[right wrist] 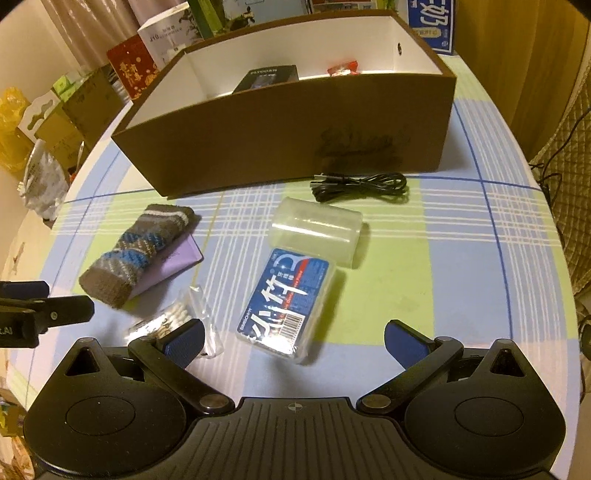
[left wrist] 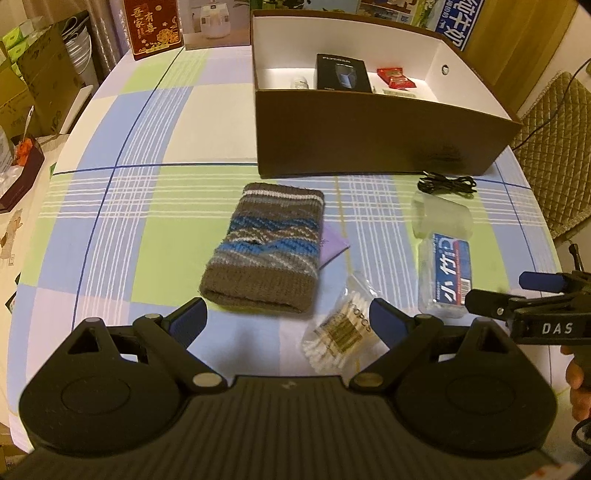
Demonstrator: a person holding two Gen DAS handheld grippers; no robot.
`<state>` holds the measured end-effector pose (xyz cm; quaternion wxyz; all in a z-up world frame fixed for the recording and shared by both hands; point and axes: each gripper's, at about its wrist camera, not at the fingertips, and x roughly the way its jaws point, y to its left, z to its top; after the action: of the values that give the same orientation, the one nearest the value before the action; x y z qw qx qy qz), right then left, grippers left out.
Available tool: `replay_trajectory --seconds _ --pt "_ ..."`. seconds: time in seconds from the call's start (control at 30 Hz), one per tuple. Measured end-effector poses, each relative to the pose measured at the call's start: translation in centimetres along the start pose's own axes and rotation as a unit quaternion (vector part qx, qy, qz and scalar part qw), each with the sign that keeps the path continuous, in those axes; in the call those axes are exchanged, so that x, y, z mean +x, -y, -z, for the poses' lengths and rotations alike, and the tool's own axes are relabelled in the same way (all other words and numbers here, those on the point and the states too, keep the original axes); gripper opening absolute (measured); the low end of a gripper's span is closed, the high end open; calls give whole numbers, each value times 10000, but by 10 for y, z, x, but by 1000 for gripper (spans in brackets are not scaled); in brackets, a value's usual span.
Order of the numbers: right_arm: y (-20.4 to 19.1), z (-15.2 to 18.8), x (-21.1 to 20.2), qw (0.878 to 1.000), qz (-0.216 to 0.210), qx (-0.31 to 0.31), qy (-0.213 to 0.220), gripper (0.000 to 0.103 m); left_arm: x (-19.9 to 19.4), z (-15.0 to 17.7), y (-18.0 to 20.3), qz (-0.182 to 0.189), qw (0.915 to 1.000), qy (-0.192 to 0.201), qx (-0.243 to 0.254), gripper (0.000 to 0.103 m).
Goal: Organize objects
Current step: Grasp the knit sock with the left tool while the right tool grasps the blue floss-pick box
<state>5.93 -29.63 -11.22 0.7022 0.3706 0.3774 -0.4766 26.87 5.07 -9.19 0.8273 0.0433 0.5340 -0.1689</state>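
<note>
Floss box (right wrist: 286,306) between right tool (right wrist: 293,341) fingers

A lived-in home, at a cloth-covered table.

The checked tablecloth (left wrist: 155,206) is the landmark: a quilted chair cushion (left wrist: 554,122) sits to its right, stacked bowls (left wrist: 78,44) and cartons (left wrist: 33,85) to its left, gift boxes (left wrist: 151,27) behind it.

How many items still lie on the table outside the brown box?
6: knitted pouch, purple card under it, cotton swabs, floss box, clear container, black cable by the box.
</note>
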Motion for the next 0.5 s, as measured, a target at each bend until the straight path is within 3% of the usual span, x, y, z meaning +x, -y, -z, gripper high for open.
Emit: replay_trajectory --seconds 0.37,0.5 --pt "-5 -4 29 9997 217 107 -25 100 18 -9 -14 130 9999 -77 13 93" --pt "-7 -6 39 9994 302 170 -73 90 24 -13 -17 169 9998 -86 104 93"
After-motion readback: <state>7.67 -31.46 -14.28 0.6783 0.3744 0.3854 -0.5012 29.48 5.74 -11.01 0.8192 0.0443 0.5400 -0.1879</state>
